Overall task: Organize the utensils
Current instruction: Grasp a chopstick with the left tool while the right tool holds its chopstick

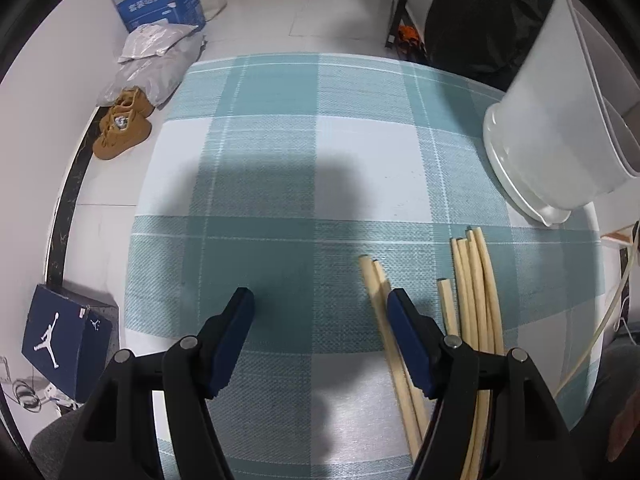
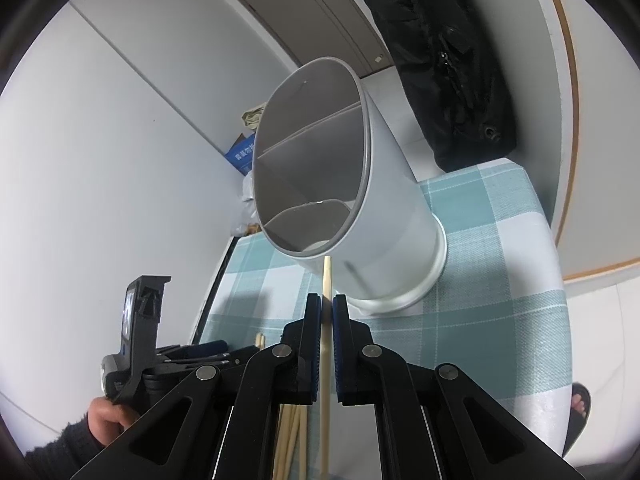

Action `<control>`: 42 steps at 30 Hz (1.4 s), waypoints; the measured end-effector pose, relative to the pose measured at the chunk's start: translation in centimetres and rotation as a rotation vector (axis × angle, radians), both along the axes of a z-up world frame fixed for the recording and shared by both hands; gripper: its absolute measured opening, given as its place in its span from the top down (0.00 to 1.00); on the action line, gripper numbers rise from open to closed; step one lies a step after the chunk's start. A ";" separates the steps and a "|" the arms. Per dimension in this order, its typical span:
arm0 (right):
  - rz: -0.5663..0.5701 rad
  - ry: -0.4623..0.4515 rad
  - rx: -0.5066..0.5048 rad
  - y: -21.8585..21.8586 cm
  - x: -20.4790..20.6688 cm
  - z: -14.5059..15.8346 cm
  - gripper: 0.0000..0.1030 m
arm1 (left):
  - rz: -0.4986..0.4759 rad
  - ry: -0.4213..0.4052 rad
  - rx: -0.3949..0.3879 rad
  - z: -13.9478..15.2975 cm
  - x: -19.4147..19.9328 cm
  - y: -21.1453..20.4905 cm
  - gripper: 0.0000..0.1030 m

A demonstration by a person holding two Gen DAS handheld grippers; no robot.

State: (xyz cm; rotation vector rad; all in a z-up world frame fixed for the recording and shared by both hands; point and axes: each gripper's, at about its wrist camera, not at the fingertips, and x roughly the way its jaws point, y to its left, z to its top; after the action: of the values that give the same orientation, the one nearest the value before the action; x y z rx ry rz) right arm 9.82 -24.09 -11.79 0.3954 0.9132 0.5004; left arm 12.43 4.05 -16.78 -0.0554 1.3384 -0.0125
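Right wrist view: right gripper (image 2: pixel 327 304) fingers clenching single chopstick (image 2: pixel 326 276), tip nearing holder (image 2: pixel 384 216) rim; could snag. Left gripper (image 1: pixel 320 300) fingers hanging released above desk (image 1: pixel 280 160).

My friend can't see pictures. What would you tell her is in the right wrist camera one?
The right gripper is shut on one pale chopstick, its tip pointing up at the open mouth of a white holder with dividers inside. The holder stands on a blue and white checked tablecloth, and more chopsticks lie below the gripper.
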 end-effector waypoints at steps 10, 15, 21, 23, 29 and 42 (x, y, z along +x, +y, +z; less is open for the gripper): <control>-0.002 -0.003 -0.001 0.0 0.1 0.1 0.95 | -0.012 0.009 0.047 -0.1 -0.6 -0.1 0.40; -0.002 -0.003 -0.001 0.0 0.1 0.1 0.95 | 0.003 -0.036 -0.008 0.2 -0.8 1.0 0.67; 0.003 -0.008 -0.003 0.2 0.1 0.2 0.95 | 0.033 -0.068 -0.162 0.1 -0.5 2.2 0.85; 0.003 -0.007 -0.005 0.2 0.1 0.1 0.95 | 0.013 -0.081 -0.124 0.1 -0.8 1.8 0.85; 0.005 -0.006 -0.007 0.3 0.3 0.1 0.95 | -0.039 -0.082 -0.064 0.0 -0.9 1.1 0.85; 0.007 -0.035 -0.019 0.1 -0.5 0.4 0.95 | -0.039 -0.051 0.012 -0.1 -0.7 0.7 0.98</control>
State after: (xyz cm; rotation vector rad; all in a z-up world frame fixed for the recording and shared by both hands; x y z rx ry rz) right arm 9.28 -23.97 -11.40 0.3651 0.8848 0.5035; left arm 11.71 4.74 -16.89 -0.0189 1.2880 -0.0392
